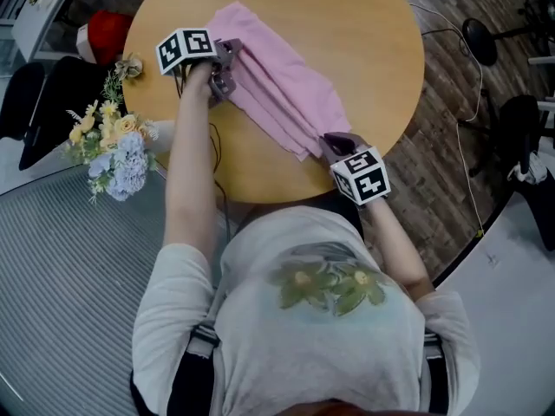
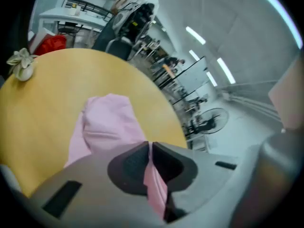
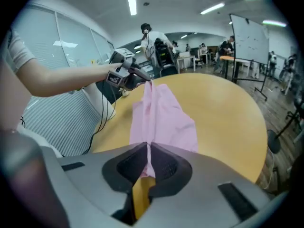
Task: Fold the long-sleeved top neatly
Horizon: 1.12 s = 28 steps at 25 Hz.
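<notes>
The left gripper (image 1: 224, 78) is clenched on one end of the pink long-sleeved top (image 1: 279, 87). In the left gripper view its jaws (image 2: 149, 145) stand together with a thin fold of pink cloth pinched between them and running down behind the pads. The rest of the top (image 2: 107, 122) lies just ahead of it on the round wooden counter (image 2: 42, 96). The left forearm (image 1: 191, 172) reaches out nearly straight over the counter's near left edge. The gripper tilts forward and down, with its marker cube (image 1: 185, 50) uppermost.

The right gripper (image 1: 336, 146) is also grasping the top, at the opposite end. In the right gripper view its jaws (image 3: 148, 147) are closed on a narrow edge of the cloth. From there the top (image 3: 164, 113) runs away as a long band straight ahead to the left gripper (image 3: 130, 75) at its far end, rising slightly into that pinch. The right forearm (image 1: 395, 232) is bent back close to the body. This gripper sits at the counter's near edge (image 1: 260, 189) and points forward and down, its marker cube (image 1: 360, 178) facing the camera.

From the head view, the top stretches diagonally between the two grippers in lengthwise folds, its middle resting on the counter. Beyond the left gripper's outer side, a small pale flower (image 1: 130, 66) sits at the counter's rim. A bunch of artificial flowers (image 1: 113, 150) lies off the counter, beside the left forearm.
</notes>
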Available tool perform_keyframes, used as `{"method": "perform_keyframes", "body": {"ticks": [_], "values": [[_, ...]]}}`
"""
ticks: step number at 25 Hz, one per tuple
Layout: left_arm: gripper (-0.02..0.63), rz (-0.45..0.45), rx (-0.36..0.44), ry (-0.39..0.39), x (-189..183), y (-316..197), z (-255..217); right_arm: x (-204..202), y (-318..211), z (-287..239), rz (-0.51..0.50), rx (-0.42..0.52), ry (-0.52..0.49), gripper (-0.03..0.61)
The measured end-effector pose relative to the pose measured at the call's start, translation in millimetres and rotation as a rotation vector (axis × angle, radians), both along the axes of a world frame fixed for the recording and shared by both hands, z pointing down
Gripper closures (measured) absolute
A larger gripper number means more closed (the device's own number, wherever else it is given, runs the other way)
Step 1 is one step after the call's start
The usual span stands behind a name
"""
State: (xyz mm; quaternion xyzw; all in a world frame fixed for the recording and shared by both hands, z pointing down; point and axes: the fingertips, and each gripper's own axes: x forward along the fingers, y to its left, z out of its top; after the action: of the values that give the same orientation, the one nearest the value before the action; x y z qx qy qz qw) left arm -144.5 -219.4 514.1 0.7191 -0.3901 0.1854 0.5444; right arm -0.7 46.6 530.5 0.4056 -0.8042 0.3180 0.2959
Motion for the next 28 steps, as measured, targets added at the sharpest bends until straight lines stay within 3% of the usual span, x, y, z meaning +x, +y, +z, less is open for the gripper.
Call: {"method": "perform_keyframes", "body": {"ticks": [3,5,6,7,10,11,13,14,17,19,22,26,28], "values": [[0.583,0.029,0.289,0.305,9.5,2.1,-65.0,10.3,-1.0,-32.5,0.088,0.138,0.005,0.54],[0.583,-0.012,0.372,0.445,-9.1,14.1,-74.5,3.2,7.1,-42.4,0.1,0.202,0.011,0.54],[0.583,-0.041,0.359,0.443,-23.9,20.3,-59.3,-4.8,13.5,-38.7,0.089,0.211,0.016,0.54],[0.583,-0.064,0.318,0.382,-40.4,27.3,-31.7,-15.5,21.1,-28.1,0.067,0.201,0.025,0.54],[0.537,-0.082,0.147,0.098,-80.9,56.6,59.1,-53.8,47.0,24.4,-0.037,0.109,0.088,0.538],[0.517,-0.09,0.118,0.063,-87.9,64.3,72.2,-63.9,55.0,37.3,-0.071,0.074,0.104,0.538],[0.5,-0.125,0.117,0.091,-93.6,68.8,71.6,-74.3,64.1,45.0,-0.093,0.02,0.091,0.425],[0.499,-0.152,0.132,0.115,-95.9,66.2,65.0,-74.2,64.5,42.2,-0.079,0.008,0.072,0.403],[0.499,-0.254,0.164,0.133,-107.5,52.4,46.8,-57.3,59.2,27.3,0.024,0.013,0.017,0.403],[0.499,-0.272,0.164,0.115,-105.7,42.1,40.7,-36.9,54.9,18.9,0.158,-0.008,-0.049,0.403],[0.499,-0.162,0.15,0.035,-86.7,33.5,48.2,-10.5,55.6,28.1,0.348,-0.116,-0.145,0.403],[0.5,0.048,0.107,-0.164,-61.3,36.1,80.4,-14.8,64.1,60.1,0.434,-0.309,-0.257,0.403],[0.548,0.126,0.115,-0.246,-55.3,37.2,85.1,-23.9,63.6,66.6,0.454,-0.355,-0.306,0.412]]}}
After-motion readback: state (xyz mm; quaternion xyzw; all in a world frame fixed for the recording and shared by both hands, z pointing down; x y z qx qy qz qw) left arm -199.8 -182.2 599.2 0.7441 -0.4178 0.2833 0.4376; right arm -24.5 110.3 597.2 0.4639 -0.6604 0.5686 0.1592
